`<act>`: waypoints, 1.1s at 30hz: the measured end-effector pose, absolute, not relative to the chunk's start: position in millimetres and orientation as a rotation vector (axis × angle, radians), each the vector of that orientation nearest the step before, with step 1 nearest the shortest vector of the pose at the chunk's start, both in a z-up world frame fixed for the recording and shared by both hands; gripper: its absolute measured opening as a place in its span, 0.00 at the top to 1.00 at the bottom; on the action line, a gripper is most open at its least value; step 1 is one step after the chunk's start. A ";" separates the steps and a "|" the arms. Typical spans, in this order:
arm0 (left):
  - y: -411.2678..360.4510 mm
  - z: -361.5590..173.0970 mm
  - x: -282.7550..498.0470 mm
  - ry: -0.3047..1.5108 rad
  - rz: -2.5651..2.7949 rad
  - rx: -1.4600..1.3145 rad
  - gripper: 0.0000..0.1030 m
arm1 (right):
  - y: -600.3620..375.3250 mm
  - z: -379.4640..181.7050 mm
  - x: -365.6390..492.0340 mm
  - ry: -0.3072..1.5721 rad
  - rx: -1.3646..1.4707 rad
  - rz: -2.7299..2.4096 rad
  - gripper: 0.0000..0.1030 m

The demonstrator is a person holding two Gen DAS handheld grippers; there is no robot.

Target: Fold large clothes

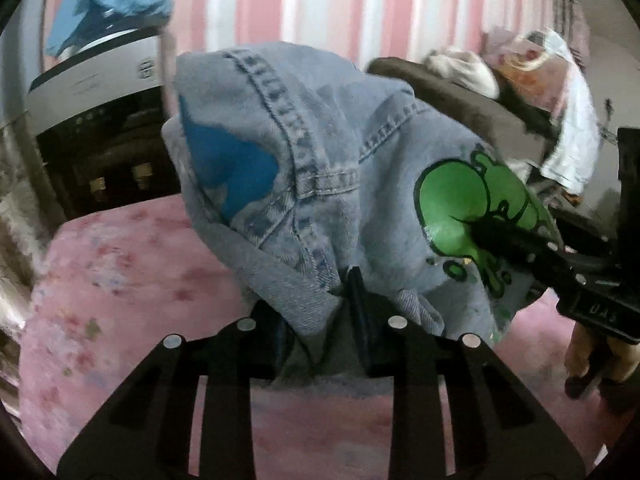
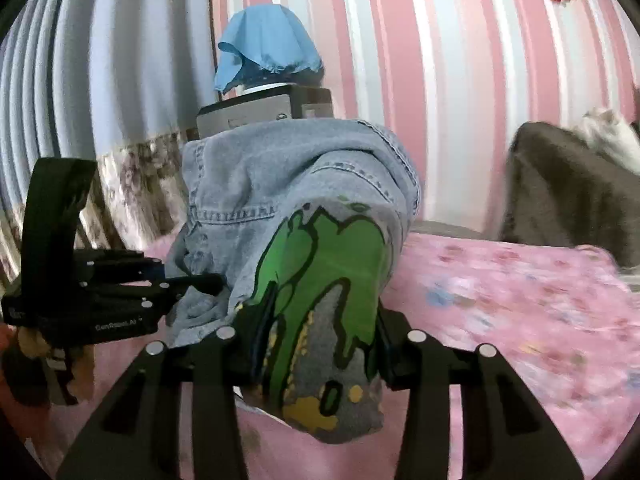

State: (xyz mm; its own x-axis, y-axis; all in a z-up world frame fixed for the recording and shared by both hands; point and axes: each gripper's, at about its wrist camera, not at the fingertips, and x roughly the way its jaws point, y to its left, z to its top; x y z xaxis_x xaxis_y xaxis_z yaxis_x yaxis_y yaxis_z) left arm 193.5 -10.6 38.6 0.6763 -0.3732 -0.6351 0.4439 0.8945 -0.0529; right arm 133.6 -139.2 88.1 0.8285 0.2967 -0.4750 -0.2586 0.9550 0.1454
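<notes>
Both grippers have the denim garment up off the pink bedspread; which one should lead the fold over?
Probably the left gripper: it pinches plain denim garment near a seam. The right gripper clamps the bulky green print.

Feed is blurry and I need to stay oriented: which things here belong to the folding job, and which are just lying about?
In the job:
denim garment
left gripper, clamped on it
right gripper, clamped on it
pink bedspread

Lying about:
blue cloth
grey blanket
white clothes
</notes>
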 end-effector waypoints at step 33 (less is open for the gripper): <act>6.6 22.2 40.8 0.388 -0.184 0.033 0.03 | -176.7 64.1 8.6 0.430 0.105 0.013 0.02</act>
